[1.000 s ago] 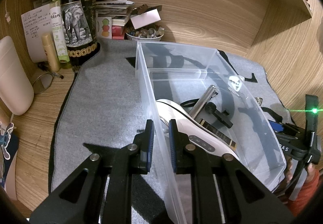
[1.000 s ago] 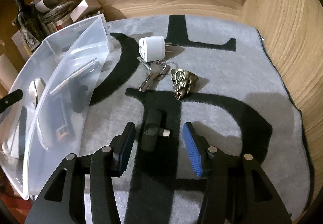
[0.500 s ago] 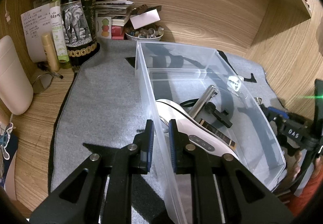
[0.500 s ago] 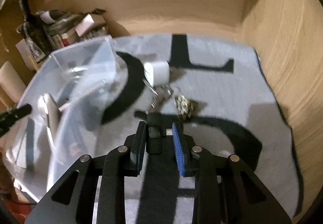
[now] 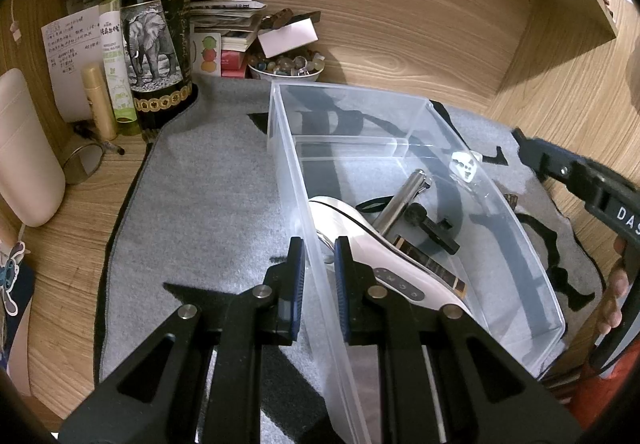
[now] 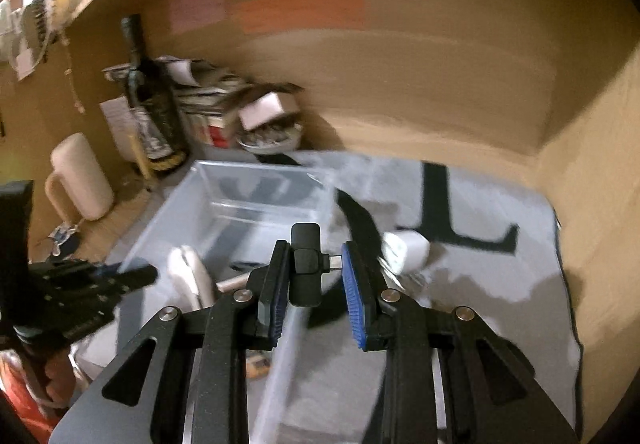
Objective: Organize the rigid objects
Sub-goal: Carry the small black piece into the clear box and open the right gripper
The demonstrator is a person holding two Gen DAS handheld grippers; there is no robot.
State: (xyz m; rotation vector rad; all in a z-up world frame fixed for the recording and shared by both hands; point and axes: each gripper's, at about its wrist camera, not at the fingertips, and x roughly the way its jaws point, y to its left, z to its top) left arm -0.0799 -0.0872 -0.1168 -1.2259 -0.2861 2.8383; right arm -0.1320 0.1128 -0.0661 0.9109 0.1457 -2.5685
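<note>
A: Adapter first. How does it handle, and where is it?

B: You have the small black dongle in your right gripper, jaws clamped on its body, and you are carrying it in the air above the near wall of the clear bin. It looks light, stiff and smooth-sided, so it could twist between the pads. Its metal plug points sideways at the right pad; I judge the flat black body the better hold, since the plug is thin.

A: And my other hand?

B: Your left gripper straddles the bin's left wall, jaws close together with the plastic between them; whether the pads truly pinch it I cannot tell. The bin sits in the middle of the grey mat on the worktop and already holds a white handset and a metal torch.

A: What differs from a second ago?

B: Then the adapter lay on the mat between your open right jaws; half a second ago they had closed on it. Now it is lifted and swung toward the bin. Your left gripper has not moved. The white plug remains on the mat beside the bin's right wall.
</note>
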